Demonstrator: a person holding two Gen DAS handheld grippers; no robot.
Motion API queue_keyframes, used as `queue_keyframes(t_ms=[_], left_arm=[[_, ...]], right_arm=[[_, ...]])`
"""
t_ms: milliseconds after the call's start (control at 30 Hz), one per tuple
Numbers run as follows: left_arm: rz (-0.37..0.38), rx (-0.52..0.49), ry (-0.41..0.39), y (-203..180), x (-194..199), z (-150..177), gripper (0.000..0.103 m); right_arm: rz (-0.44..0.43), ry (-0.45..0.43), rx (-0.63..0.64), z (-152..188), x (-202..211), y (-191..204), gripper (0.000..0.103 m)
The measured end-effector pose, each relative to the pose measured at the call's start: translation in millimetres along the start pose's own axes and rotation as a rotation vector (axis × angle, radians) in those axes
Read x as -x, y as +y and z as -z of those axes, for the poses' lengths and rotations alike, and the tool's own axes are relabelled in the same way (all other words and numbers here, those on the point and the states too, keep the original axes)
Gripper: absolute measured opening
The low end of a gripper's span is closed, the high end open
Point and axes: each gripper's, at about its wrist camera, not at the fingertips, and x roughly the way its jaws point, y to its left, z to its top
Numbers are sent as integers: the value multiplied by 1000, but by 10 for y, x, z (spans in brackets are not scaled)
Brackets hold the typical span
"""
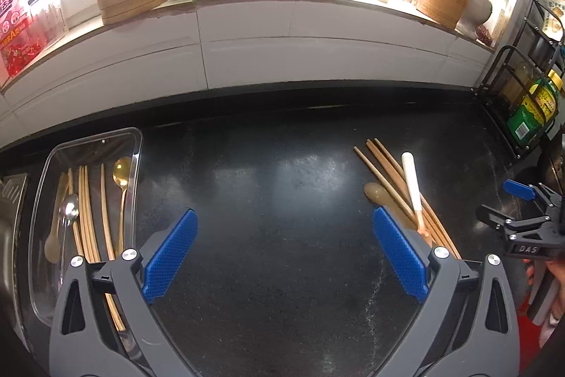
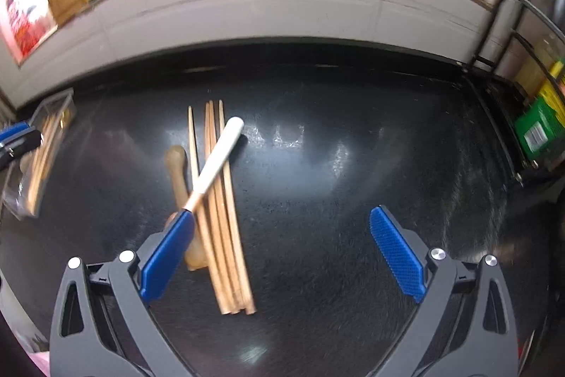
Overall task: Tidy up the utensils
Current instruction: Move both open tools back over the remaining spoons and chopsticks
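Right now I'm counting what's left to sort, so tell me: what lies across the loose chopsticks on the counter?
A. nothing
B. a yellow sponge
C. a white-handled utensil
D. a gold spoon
C: the white-handled utensil lies diagonally over the chopsticks on the black counter; the gold spoon is already in the clear tray.

Black glossy countertop [image 1: 275,186] fills mid frame. Clear plastic tray [image 1: 136,151] at left edge of the left wrist view. Loose pile right of centre: wooden chopsticks [image 2: 219,200] side by side, beige spoon [image 2: 178,168] touching them, white-handled utensil [image 2: 220,152] lying diagonally across the chopsticks. Black wire rack [image 1: 501,83] at right edge
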Motion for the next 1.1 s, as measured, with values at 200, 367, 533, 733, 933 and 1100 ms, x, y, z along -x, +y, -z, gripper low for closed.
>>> queue_keyframes(t_ms=[200, 367, 533, 733, 933, 1100], left_arm=[[-83, 81, 7, 15, 85, 109, 97], [-143, 139, 26, 98, 195, 274, 97], [-175, 164, 34, 238, 215, 279, 97], [-164, 164, 20, 357, 161, 136, 97], [-145, 134, 15, 443, 71, -4, 97], [-126, 123, 20, 499, 0, -63, 97]], right_arm=[[-51, 23, 102, -61, -315, 66, 96], [-41, 25, 202, -197, -452, 205, 96], [6, 35, 251, -302, -600, 302, 96], [47, 54, 286, -334, -724, 446, 96], [66, 55, 304, -394, -767, 634, 96], [40, 49, 333, -362, -762, 976, 96]])
